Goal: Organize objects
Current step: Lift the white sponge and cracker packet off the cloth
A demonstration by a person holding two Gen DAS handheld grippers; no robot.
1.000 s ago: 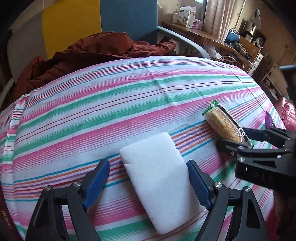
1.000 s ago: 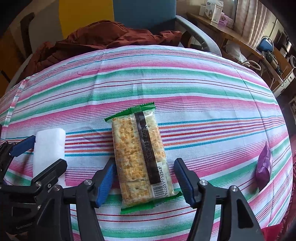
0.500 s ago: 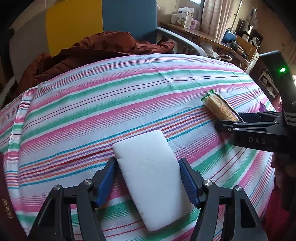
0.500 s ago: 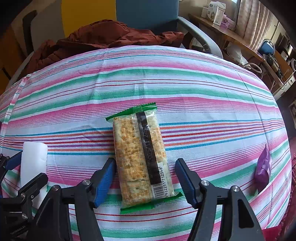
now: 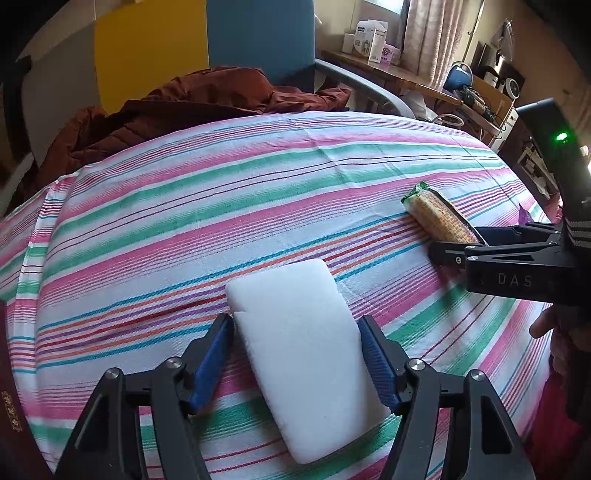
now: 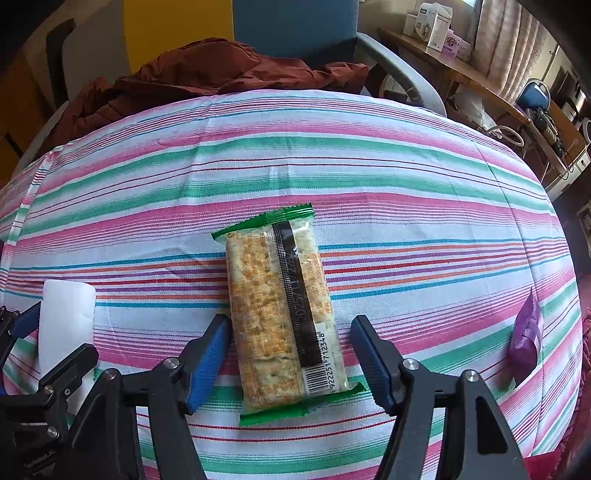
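Your left hand-held gripper [image 5: 295,341] sits low in its frame with the white foam block [image 5: 295,339] between its blue pads; the jaws have just been closing. The right pad looks to be at the block's edge and the left pad close beside it, so I judge them not yet pressing. Your right hand-held gripper [image 6: 290,341] is open around the cracker packet [image 6: 282,310], with striped cloth showing on both sides between the pads and the wrapper.

To do this step well, finish each closure squarely. The foam block lies slanted across the left jaws, its far end toward the centre of the frame, so line the pads up with its long sides before you squeeze, and press gently; foam probably gives and can pivot out. On the packet, centre the pads on the body above the barcode, not on the green crimped end, which would likely fold.

Both things lie on the striped worktop [image 6: 369,177], the block at lower left of the right wrist view, the packet at centre. Further right, near the cloth's edge, lies a small purple packet [image 6: 526,336], well apart from both. Beyond the worktop, at the top of the frame, a rust-brown jacket [image 6: 207,74] is heaped against a blue chair [image 6: 295,26].
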